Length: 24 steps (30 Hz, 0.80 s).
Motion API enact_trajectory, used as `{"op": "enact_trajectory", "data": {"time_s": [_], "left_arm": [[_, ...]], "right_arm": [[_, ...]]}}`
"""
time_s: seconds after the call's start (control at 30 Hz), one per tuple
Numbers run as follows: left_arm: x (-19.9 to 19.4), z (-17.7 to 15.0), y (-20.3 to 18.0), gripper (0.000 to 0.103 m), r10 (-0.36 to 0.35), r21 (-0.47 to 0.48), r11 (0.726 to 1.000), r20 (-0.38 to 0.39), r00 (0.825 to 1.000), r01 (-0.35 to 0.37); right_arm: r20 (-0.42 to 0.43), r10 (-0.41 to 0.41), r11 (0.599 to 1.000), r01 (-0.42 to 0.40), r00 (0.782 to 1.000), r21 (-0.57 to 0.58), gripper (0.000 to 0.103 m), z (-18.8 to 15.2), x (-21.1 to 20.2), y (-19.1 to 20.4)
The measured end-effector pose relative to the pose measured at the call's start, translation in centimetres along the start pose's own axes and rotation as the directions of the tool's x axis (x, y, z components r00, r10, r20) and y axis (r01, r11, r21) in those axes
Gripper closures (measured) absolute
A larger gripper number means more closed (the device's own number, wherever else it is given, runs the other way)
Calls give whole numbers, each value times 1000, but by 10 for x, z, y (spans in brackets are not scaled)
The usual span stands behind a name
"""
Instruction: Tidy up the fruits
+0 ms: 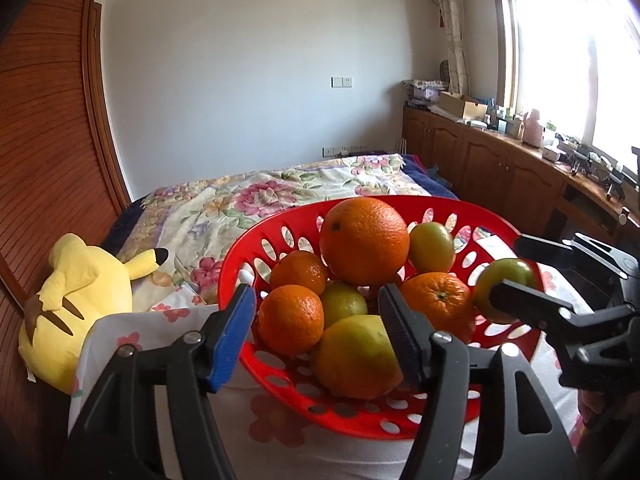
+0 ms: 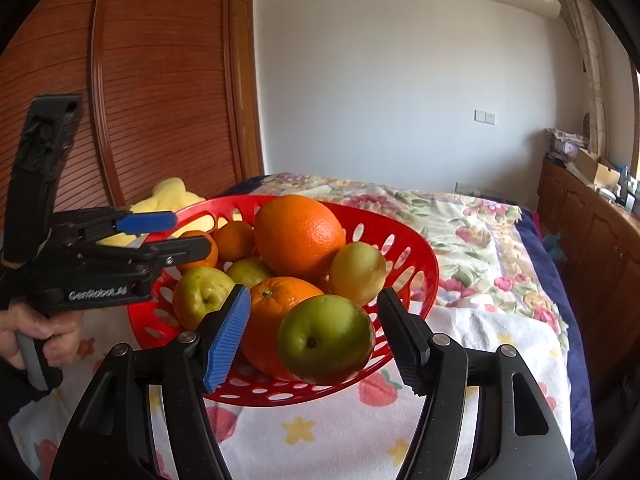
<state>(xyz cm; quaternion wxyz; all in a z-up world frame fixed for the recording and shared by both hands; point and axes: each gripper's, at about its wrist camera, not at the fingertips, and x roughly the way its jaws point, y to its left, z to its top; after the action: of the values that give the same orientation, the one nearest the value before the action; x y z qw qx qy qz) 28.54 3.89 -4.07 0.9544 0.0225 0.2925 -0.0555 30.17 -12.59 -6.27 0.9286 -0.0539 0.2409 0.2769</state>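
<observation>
My right gripper [image 2: 312, 336] stands part open around a green fruit [image 2: 326, 340] at the red basket's [image 2: 412, 264] near rim, pads not pressing. My left gripper [image 1: 316, 332] gapes empty over the piled oranges at lower centre, on the bed [image 1: 256, 196].

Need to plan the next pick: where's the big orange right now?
The big orange sits on top of the pile in the red basket, toward its far side, with a small green fruit to its right in both wrist views.
</observation>
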Motion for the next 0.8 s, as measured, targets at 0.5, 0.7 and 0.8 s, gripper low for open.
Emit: {"op": "enact_trajectory", "data": {"time_s": [0.5,0.7,0.8], "left_arm": [[-71,-3,-1,9,59,8,998,119,991,-61],[-101,-4,0,6,82,-10,997,171,982,-81],[-112,-4,-1,6,100,-25,995,176,979,-97]], "right_arm": [[106,-76,997,77,991,-14,26,22,-49,18],[132,-85,996,85,988,6,21,24,-69,27],[151,-96,995,96,984,8,16,26,-81,32]]}}
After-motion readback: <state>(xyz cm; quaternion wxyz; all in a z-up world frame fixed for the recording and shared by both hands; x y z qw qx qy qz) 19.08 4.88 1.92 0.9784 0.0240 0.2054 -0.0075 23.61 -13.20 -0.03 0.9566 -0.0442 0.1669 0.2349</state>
